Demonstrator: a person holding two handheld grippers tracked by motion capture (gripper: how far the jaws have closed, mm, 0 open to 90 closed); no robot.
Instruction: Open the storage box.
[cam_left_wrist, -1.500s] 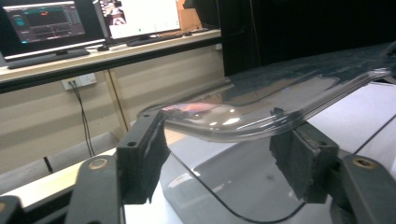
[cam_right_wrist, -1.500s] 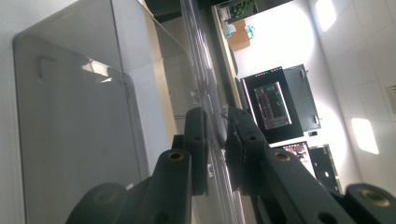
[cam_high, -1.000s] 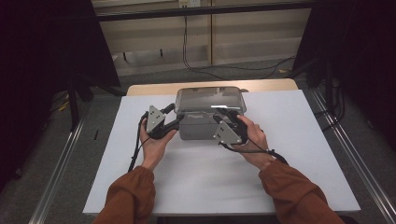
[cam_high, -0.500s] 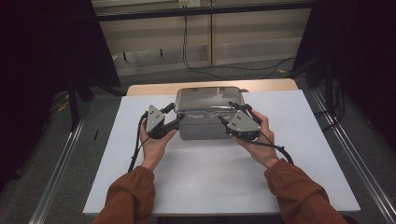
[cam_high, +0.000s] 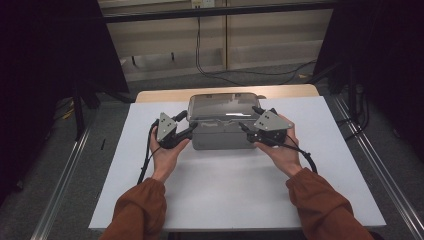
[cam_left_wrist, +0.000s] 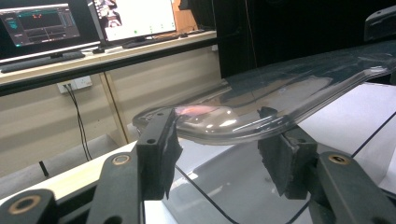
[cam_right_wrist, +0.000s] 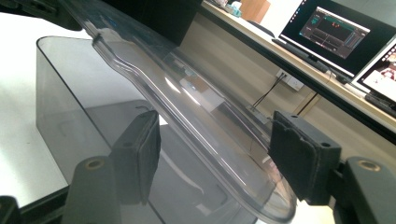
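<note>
A smoky grey plastic box (cam_high: 222, 136) stands on the white table (cam_high: 225, 200), with a clear lid (cam_high: 225, 106) resting on top. My left gripper (cam_high: 184, 125) is at the box's left end. In the left gripper view it (cam_left_wrist: 219, 149) is open, and the lid's rim (cam_left_wrist: 280, 93) runs between the two pads without being clamped. My right gripper (cam_high: 250, 119) is at the box's right end. In the right gripper view it (cam_right_wrist: 215, 154) is open too, straddling the lid's edge (cam_right_wrist: 187, 107) above the box wall (cam_right_wrist: 60, 93).
The white table top has free room in front of the box and to both sides. A wooden strip (cam_high: 160, 95) runs behind the box. Monitors (cam_left_wrist: 135, 18) sit on a bench beyond the table. Cables (cam_high: 146, 160) trail from both grippers.
My right gripper has swung from the front of the box out to its right end, level with the lid. The left gripper has barely moved.
</note>
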